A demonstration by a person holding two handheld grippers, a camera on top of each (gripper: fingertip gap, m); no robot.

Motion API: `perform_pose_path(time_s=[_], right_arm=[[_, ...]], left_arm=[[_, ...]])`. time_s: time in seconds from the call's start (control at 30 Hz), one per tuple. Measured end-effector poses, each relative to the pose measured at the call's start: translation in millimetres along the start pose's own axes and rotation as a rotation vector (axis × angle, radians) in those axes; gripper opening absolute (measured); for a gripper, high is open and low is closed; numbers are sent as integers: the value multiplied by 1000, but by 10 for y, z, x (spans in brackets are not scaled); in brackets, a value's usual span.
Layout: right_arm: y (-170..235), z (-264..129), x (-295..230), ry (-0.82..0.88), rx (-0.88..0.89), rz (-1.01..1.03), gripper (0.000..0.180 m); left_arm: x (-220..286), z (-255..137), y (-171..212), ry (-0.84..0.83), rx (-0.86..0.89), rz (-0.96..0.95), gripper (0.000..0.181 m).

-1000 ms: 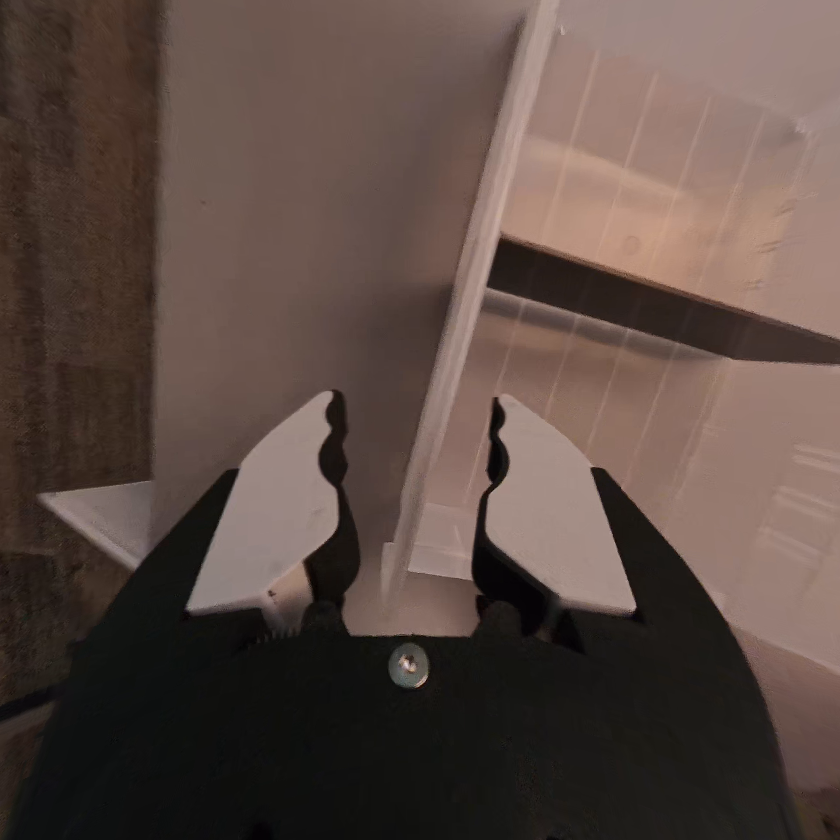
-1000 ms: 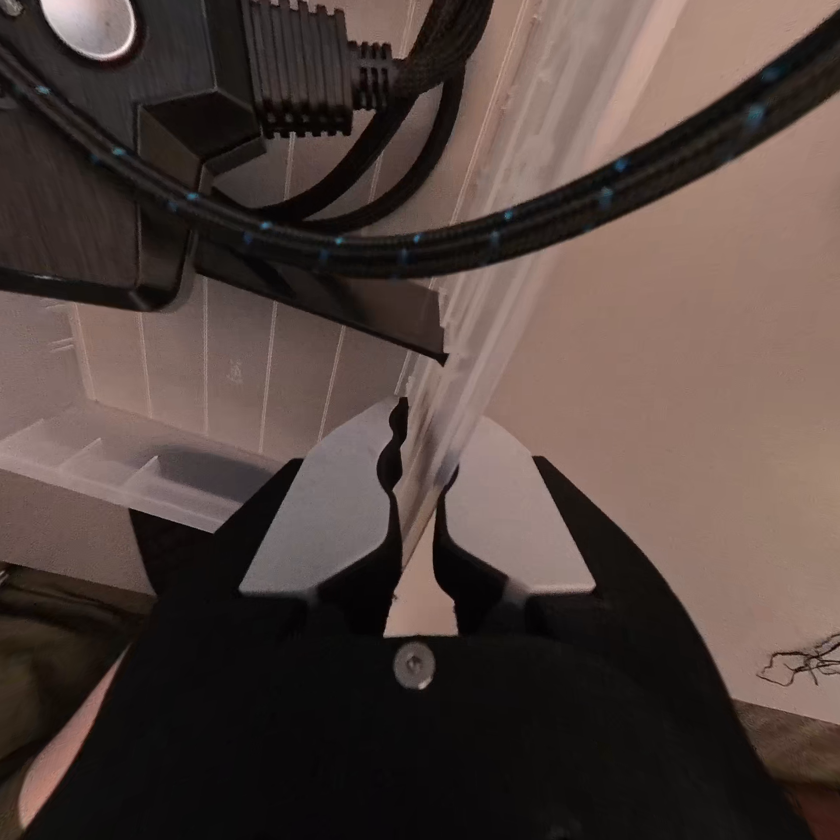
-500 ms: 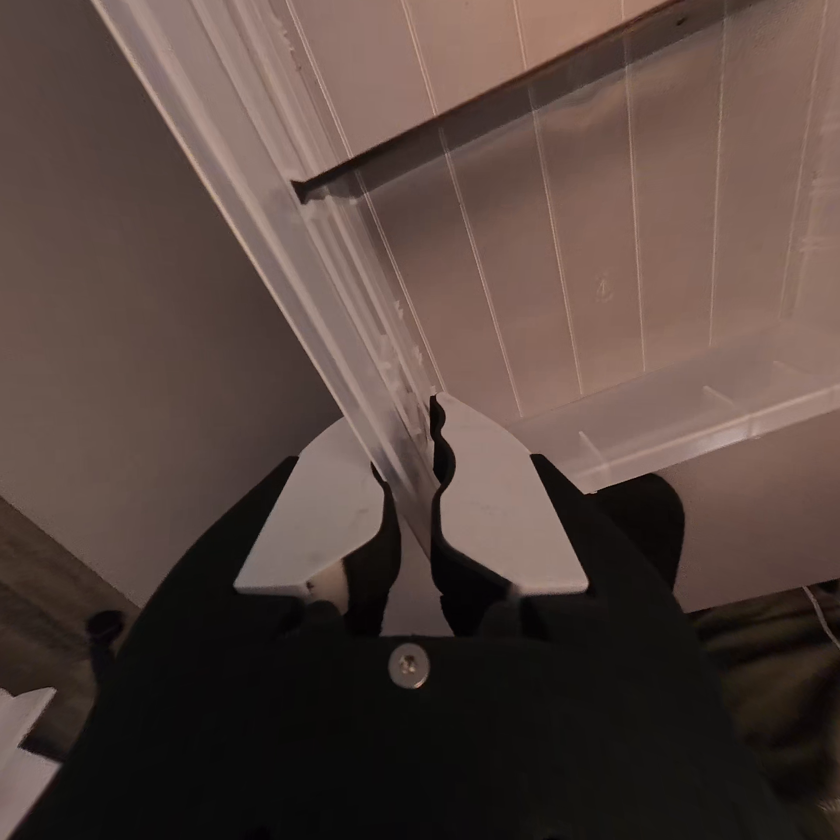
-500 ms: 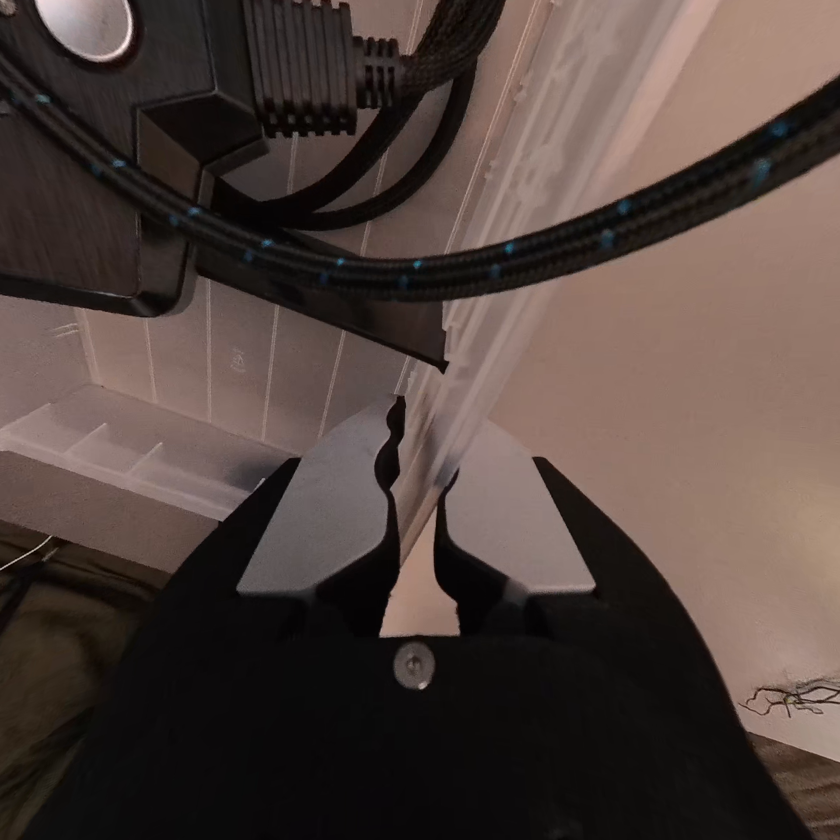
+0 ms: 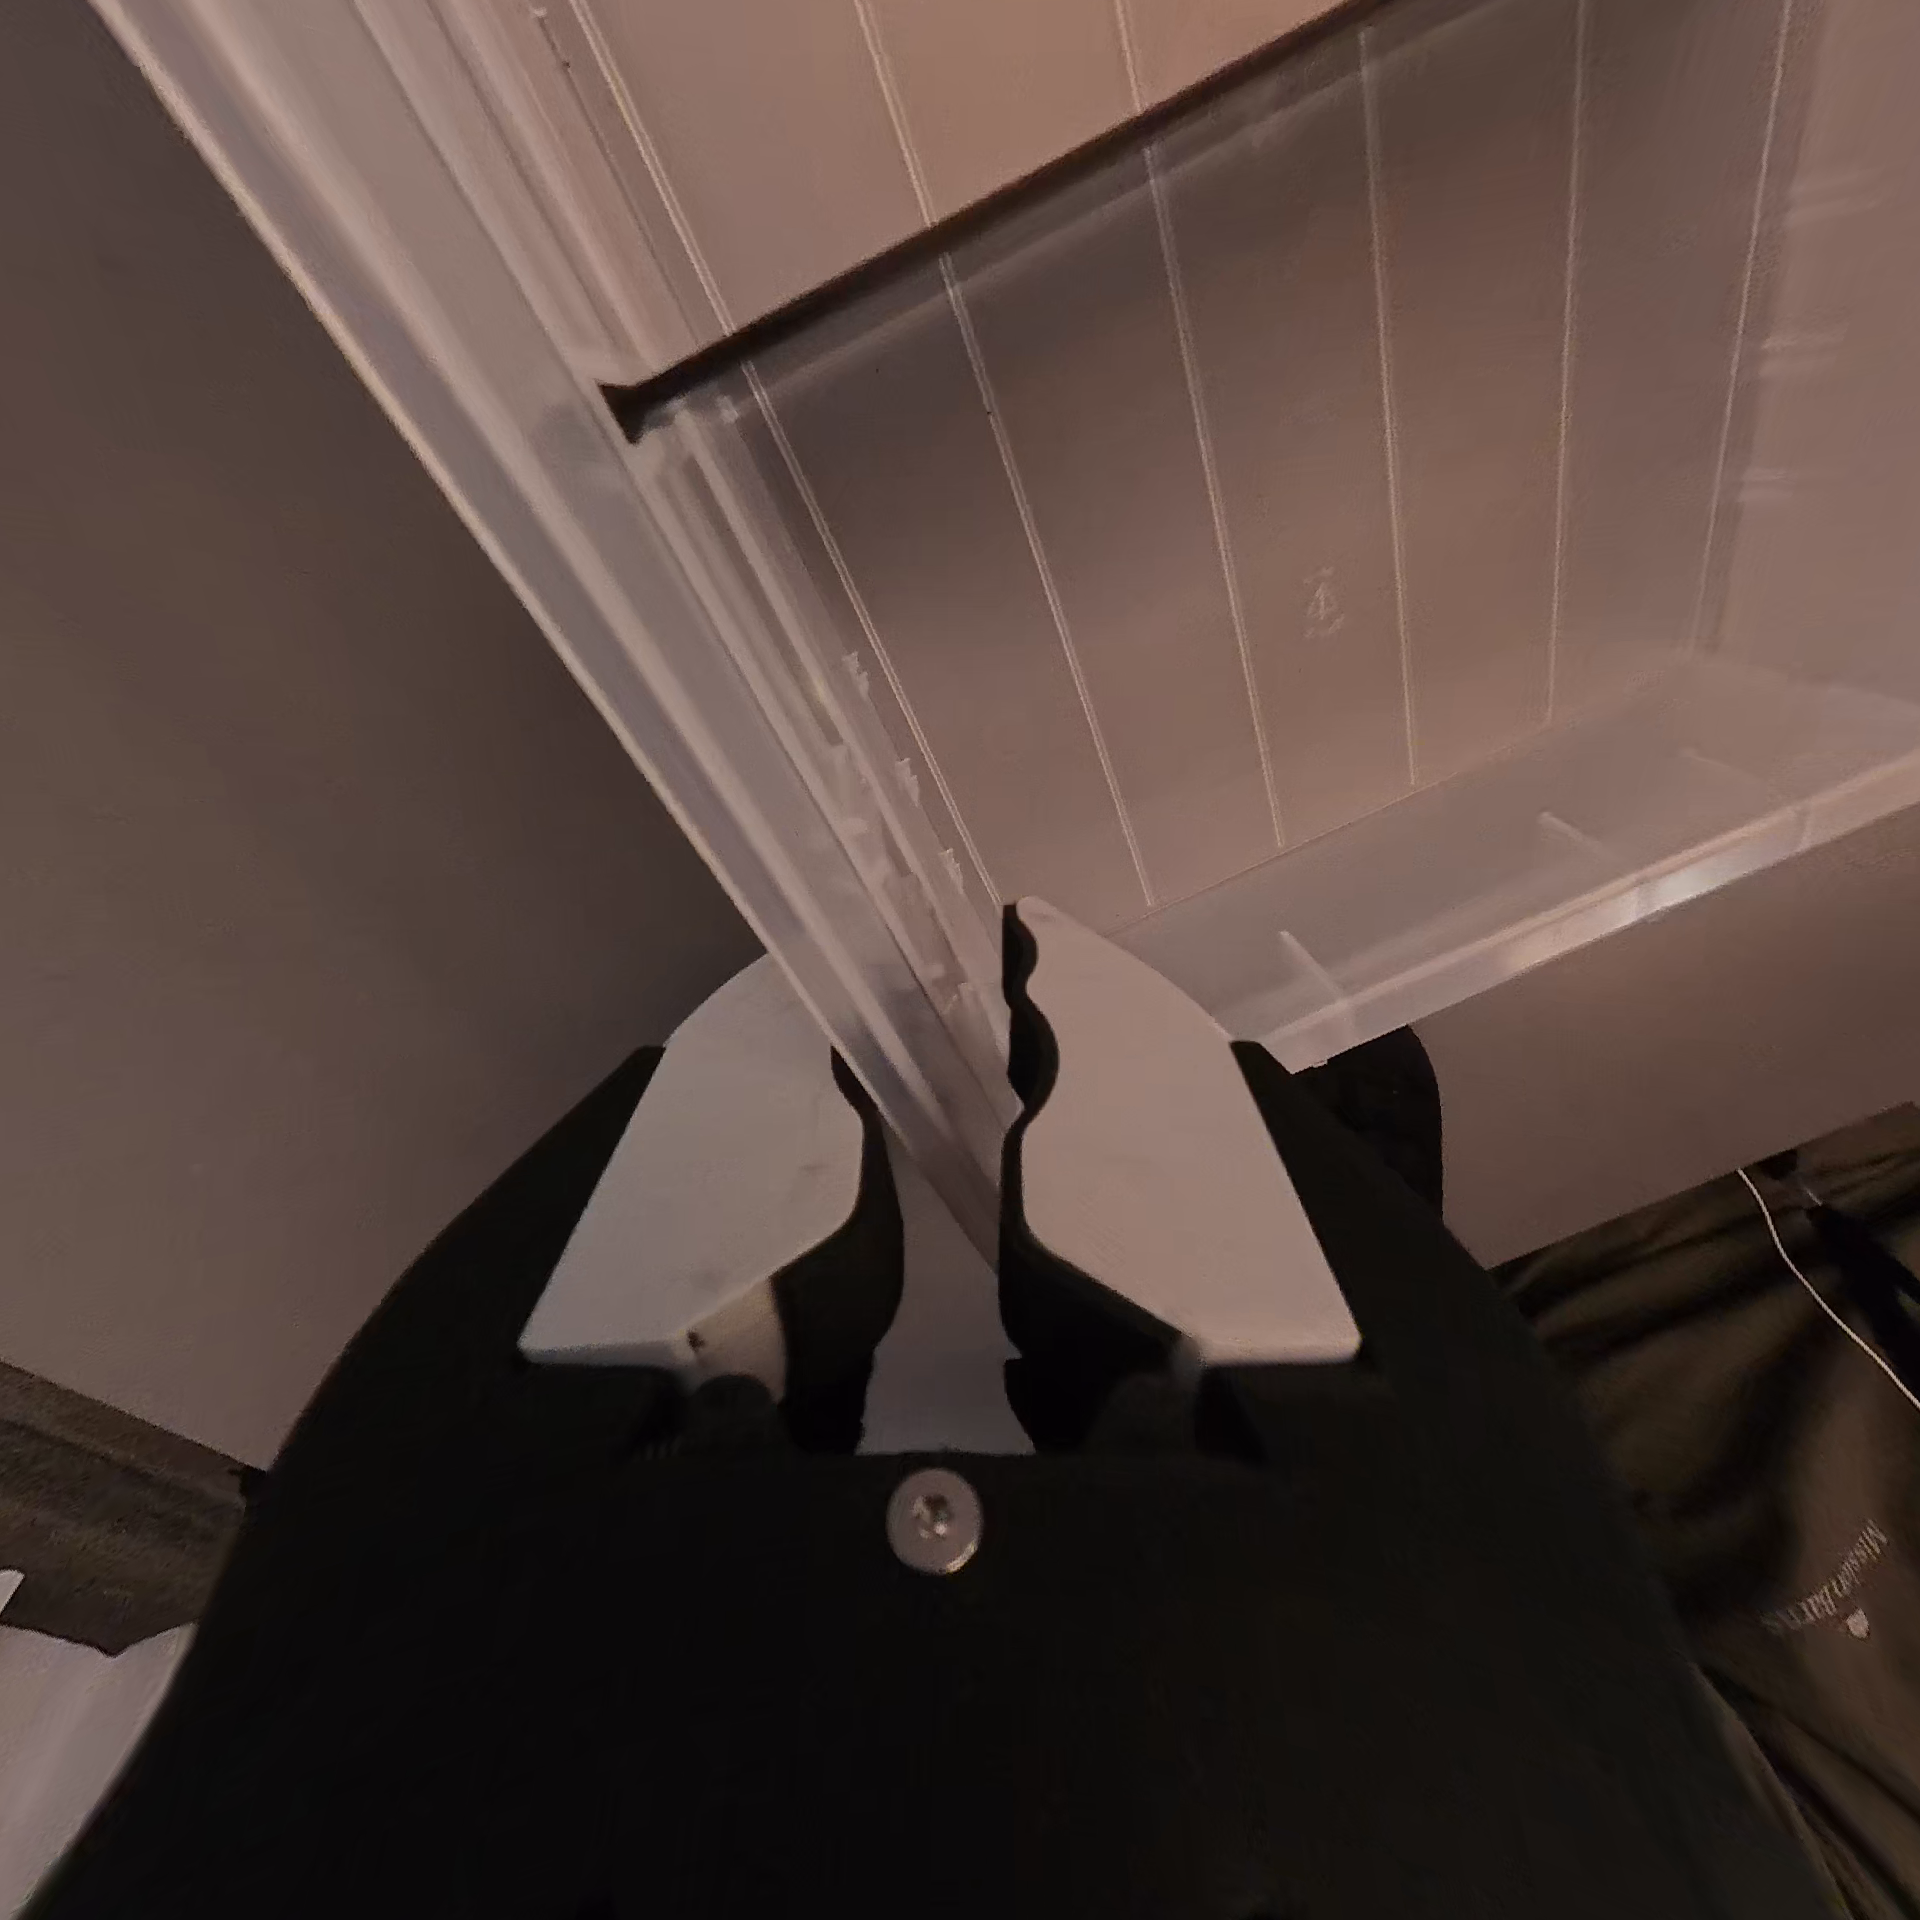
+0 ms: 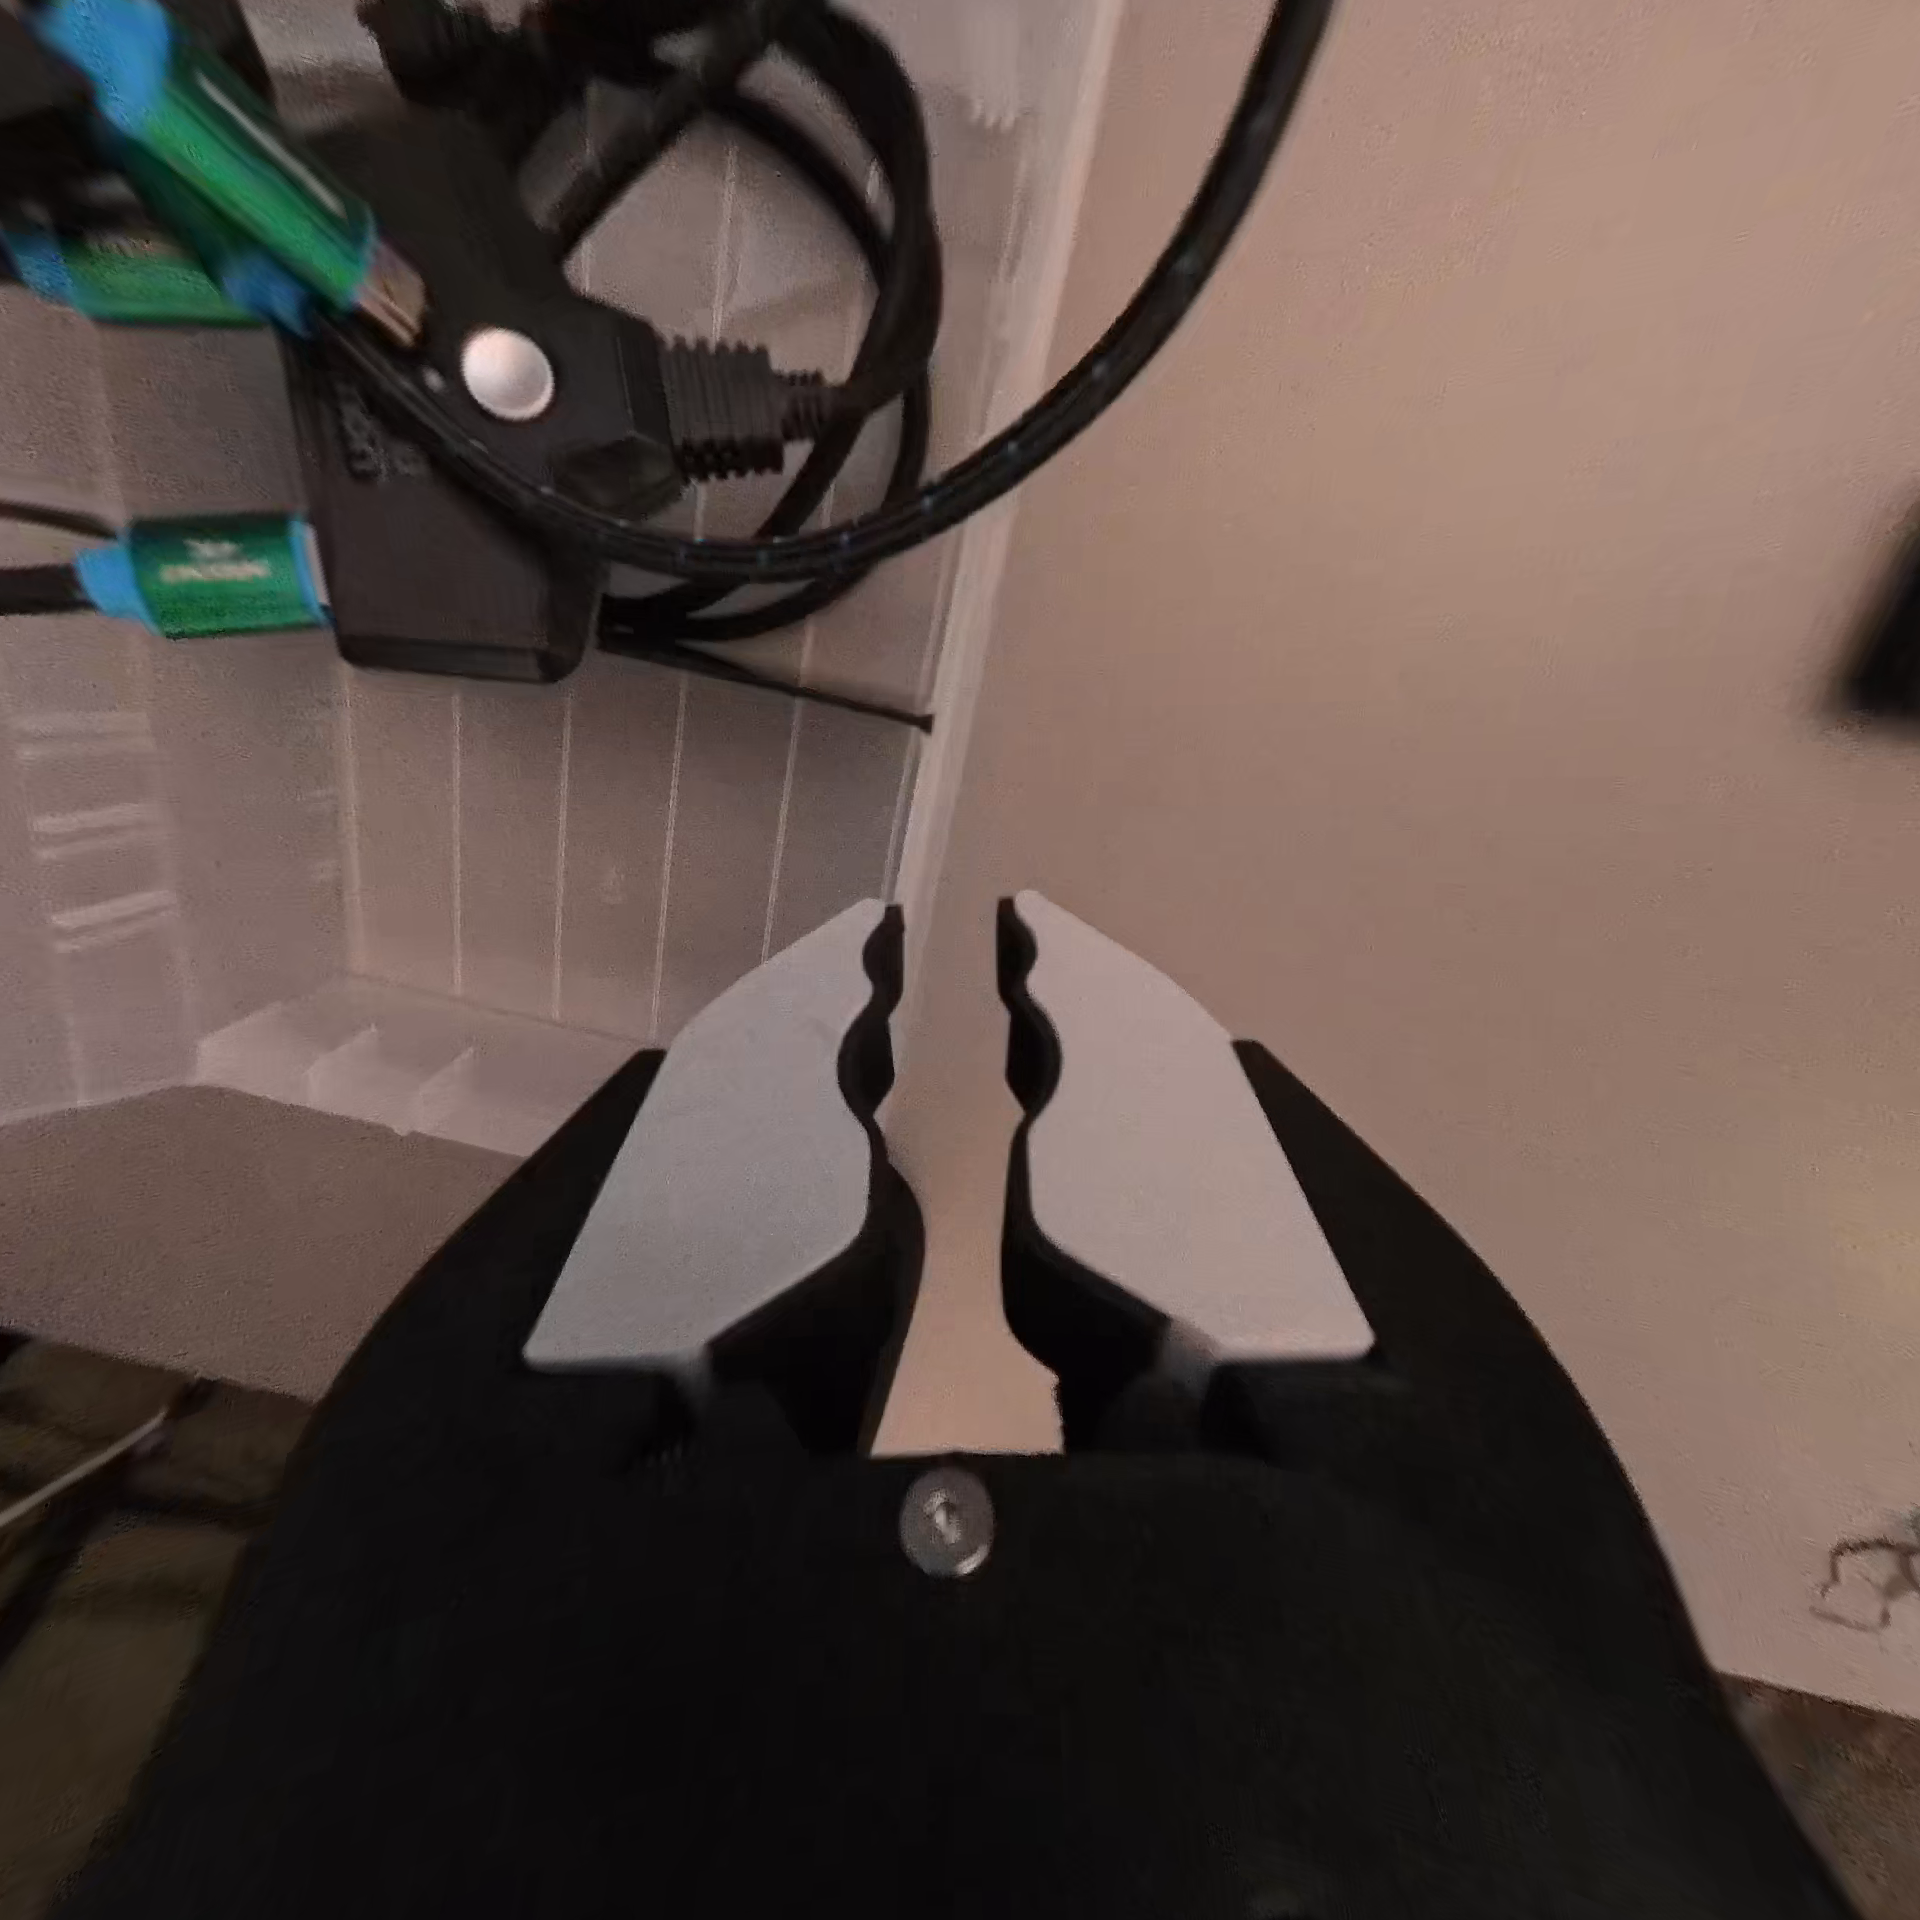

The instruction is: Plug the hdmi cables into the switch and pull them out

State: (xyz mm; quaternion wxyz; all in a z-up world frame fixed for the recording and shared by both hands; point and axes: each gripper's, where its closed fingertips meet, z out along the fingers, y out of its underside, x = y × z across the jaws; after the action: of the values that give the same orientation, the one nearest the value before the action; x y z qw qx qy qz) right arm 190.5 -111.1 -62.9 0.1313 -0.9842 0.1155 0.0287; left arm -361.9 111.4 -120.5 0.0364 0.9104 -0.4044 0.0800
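The black HDMI switch (image 6: 447,520) lies inside a clear plastic bin (image 6: 623,831), in the upper left of the right wrist view. One green HDMI plug with blue ends (image 6: 218,582) sits in the switch's left side. A second green plug (image 6: 239,208) lies loose across the switch with its metal tip bare. Black braided cables (image 6: 1091,395) loop over the bin's rim. My right gripper (image 6: 948,909) is open and empty, just back from the rim. My left gripper (image 5: 914,966) is shut on the bin's clear rim (image 5: 727,665).
The bin stands on a pale table top (image 6: 1455,727). A blurred dark object (image 6: 1881,644) is at the right edge. Dark olive fabric (image 5: 1714,1455) hangs below the table edge. A black strip (image 5: 935,239) crosses the bin floor.
My right gripper has let go of the bin's rim and drawn back, bringing the switch and green plugs into view. My left gripper closed on the rim and keeps its hold.
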Motion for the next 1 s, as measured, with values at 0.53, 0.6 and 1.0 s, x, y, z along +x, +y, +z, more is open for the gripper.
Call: perform_pose_path(time_s=[0.53, 0.6, 1.0], right_arm=[[-869, 335, -3789, -473, 347, -446, 75], [-832, 702, -3820, -478, 145, -343, 76], [-678, 1333, -3668, -154, -324, -233, 6]], left_arm=[[77, -1169, -97, -6, 603, -3, 18], [172, -1253, -85, -7, 636, 39, 18], [530, -1605, -178, -55, 781, 149, 12]])
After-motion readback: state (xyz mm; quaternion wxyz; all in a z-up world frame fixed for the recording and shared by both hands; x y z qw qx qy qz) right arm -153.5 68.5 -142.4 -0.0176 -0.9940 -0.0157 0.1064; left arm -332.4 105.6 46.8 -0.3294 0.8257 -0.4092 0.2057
